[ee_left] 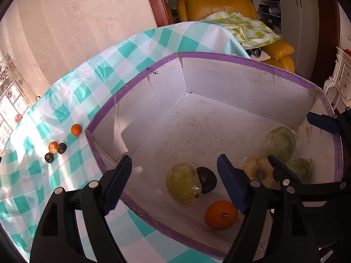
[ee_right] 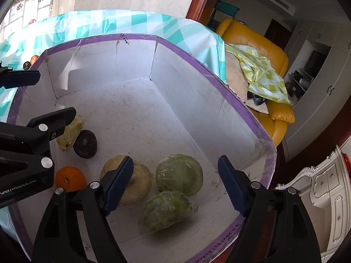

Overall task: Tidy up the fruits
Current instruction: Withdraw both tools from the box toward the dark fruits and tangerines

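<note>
A white box with a purple rim (ee_left: 219,56) (ee_right: 197,64) stands on the checked tablecloth. It holds an orange (ee_left: 221,215) (ee_right: 70,178), a dark round fruit (ee_left: 206,179) (ee_right: 85,141), a wrapped yellow-green fruit (ee_left: 183,182) (ee_right: 71,131), a pale wrapped fruit (ee_left: 256,171) (ee_right: 138,184) and two wrapped green cabbages (ee_left: 280,143) (ee_right: 179,174) (ee_right: 165,211). My left gripper (ee_left: 175,186) is open and empty above the box's near-left wall. My right gripper (ee_right: 175,188) is open and empty over the cabbages. On the cloth left of the box lie two small oranges (ee_left: 76,129) (ee_left: 53,147) and two dark fruits (ee_left: 62,148) (ee_left: 49,157).
A yellow armchair (ee_left: 219,6) (ee_right: 263,50) with a green checked cloth (ee_left: 248,28) stands behind the table. A white cabinet (ee_right: 324,186) is at the right. The wall runs along the table's far left side.
</note>
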{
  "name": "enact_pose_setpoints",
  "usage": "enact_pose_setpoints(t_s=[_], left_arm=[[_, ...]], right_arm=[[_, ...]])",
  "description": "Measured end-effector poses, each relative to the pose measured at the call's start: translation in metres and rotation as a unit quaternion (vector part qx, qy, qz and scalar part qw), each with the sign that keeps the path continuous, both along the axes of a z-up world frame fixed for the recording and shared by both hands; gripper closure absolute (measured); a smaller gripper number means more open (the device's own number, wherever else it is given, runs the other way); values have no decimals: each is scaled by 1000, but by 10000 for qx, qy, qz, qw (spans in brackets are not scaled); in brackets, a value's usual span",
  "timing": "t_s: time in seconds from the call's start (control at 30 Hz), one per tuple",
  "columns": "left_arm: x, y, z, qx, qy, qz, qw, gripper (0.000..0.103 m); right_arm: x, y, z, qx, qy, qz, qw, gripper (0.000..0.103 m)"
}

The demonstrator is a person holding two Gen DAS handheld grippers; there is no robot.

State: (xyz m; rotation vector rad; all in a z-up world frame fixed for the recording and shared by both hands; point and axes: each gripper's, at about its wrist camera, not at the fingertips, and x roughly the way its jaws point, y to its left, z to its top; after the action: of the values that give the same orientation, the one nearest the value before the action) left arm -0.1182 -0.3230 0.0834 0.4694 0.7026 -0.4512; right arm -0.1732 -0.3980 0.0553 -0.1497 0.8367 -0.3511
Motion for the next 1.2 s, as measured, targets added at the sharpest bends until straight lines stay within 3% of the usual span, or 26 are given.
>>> enact_pose_setpoints(t_s=[0.23, 0.37, 0.5, 0.67, 0.87, 0.97, 1.1, 1.2], left_arm=[[-10, 15, 16, -317, -116, -71, 9994, 13], [-15, 38, 25, -525, -212, 31, 9984, 9], [-22, 80, 39, -946, -504, 286, 9938, 2], [-18, 145, 48, -1293, -881, 896, 9836, 2], [12, 219, 27, -1552, -593, 1683, 9717, 2], [33, 256, 6, -1656, -344, 2146, 9619, 2], [60, 300, -20, -1611, -157, 2786, 9467, 2], [79, 335, -41, -1638, 10, 3311, 9293, 2]], right_arm=[[-2, 3, 2, -136, 32, -96, 9999, 17], [-6, 7, 14, -241, -183, -214, 9993, 17], [-15, 23, 40, -475, -818, -215, 9953, 17], [-23, 67, 73, -472, -1793, 196, 9825, 17], [-20, 143, 78, -597, -2500, 1000, 9612, 17], [-7, 183, 66, -654, -2436, 1510, 9558, 17], [28, 224, 35, -483, -1754, 1976, 9633, 17], [60, 240, 12, -173, -1418, 2068, 9679, 17]])
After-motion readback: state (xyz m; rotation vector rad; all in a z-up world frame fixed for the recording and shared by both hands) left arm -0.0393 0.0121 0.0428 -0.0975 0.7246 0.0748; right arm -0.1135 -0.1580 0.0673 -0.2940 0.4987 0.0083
